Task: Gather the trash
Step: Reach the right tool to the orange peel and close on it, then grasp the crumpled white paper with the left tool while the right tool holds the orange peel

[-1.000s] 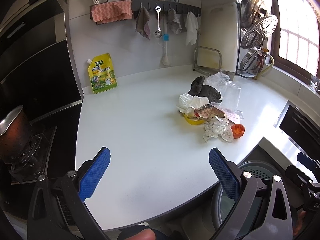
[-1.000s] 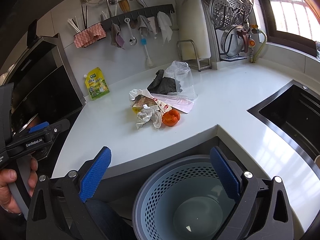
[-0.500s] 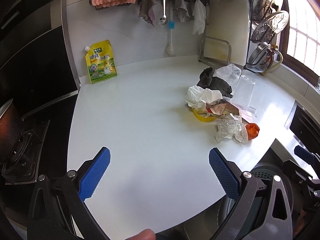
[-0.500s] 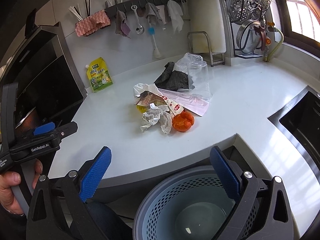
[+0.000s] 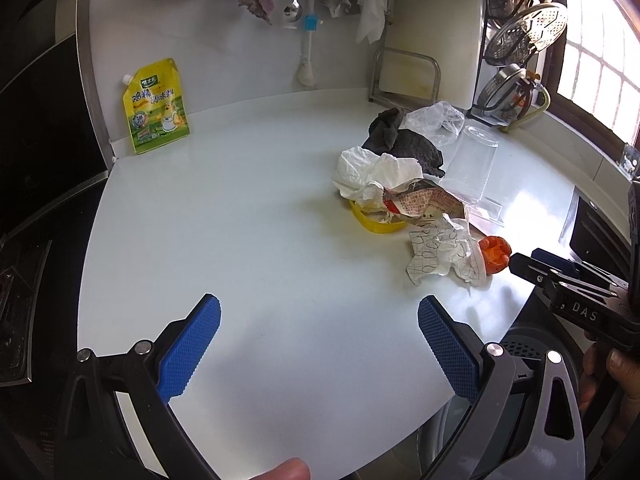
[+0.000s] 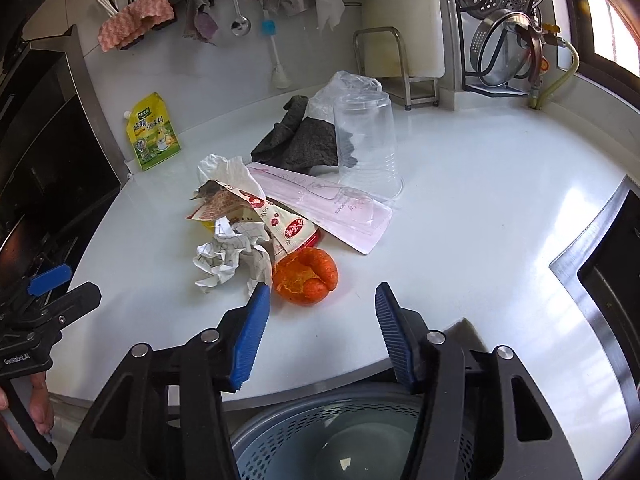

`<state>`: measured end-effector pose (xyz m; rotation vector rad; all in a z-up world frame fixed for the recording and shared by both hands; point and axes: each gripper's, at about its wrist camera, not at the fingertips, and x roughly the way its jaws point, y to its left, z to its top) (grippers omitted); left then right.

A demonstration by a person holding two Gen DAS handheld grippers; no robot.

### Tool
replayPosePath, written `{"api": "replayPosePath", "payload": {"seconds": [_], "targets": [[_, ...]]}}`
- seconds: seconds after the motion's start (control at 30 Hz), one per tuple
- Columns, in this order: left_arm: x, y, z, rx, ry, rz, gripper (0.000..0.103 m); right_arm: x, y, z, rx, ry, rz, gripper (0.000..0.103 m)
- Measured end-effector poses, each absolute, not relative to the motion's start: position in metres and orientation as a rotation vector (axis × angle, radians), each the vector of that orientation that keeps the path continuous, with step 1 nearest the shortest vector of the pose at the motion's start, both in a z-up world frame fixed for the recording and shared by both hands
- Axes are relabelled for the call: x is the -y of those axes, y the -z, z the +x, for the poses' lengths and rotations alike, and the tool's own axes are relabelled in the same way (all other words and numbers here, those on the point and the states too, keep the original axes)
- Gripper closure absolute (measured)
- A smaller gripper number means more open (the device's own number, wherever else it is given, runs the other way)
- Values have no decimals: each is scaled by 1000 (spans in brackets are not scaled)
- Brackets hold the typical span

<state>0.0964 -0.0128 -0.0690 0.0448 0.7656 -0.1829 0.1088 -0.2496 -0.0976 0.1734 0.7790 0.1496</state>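
A heap of trash lies on the white counter (image 6: 460,208): orange peel (image 6: 306,276) (image 5: 495,253), crumpled checked paper (image 6: 224,258) (image 5: 440,254), a red-and-white wrapper (image 6: 280,220), a pink flat packet (image 6: 320,198), white tissue (image 5: 372,170), a yellow lid (image 5: 372,222) and an upturned clear cup (image 6: 366,144) (image 5: 472,164). My right gripper (image 6: 322,300) hovers just short of the peel; its jaws are closing with nothing between them. My left gripper (image 5: 318,320) stands open over bare counter, left of the heap. A grey perforated bin (image 6: 304,428) sits below the counter edge.
A dark grey cloth (image 6: 304,140) and a clear plastic bag (image 6: 344,84) lie behind the heap. A yellow seasoning pouch (image 5: 158,108) leans on the back wall. A sink (image 6: 612,276) opens at the right, a stove (image 5: 20,280) lies at the left, and a pan rack (image 6: 504,28) stands at the back.
Both grippers have moved forward toward the trash heap, which now looks larger. The right gripper's jaws have narrowed and now sit close to the orange peel.
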Motion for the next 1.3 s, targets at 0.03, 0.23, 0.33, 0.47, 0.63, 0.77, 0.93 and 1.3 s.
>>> {"api": "replayPosePath", "payload": {"seconds": [0.03, 0.23, 0.33, 0.47, 0.63, 0.77, 0.93, 1.3], "targets": [[13, 72, 98, -771, 181, 44, 6, 249, 99, 113, -783, -150, 169, 50], [11, 85, 105, -797, 174, 61, 6, 249, 111, 138, -821, -160, 179, 50], [14, 85, 109, -796, 183, 63, 6, 247, 115, 146, -828, -184, 179, 63], [23, 84, 112, -793, 203, 72, 6, 240, 112, 147, -828, -224, 166, 89], [38, 84, 117, -790, 233, 66, 6, 246, 99, 130, -772, -234, 186, 94], [60, 83, 120, -788, 290, 68, 6, 264, 89, 112, -733, -230, 225, 94], [97, 89, 131, -807, 364, 76, 6, 277, 83, 92, -710, -216, 235, 94], [119, 109, 168, -896, 344, 67, 50, 289, 94, 66, -694, -217, 246, 94]]}}
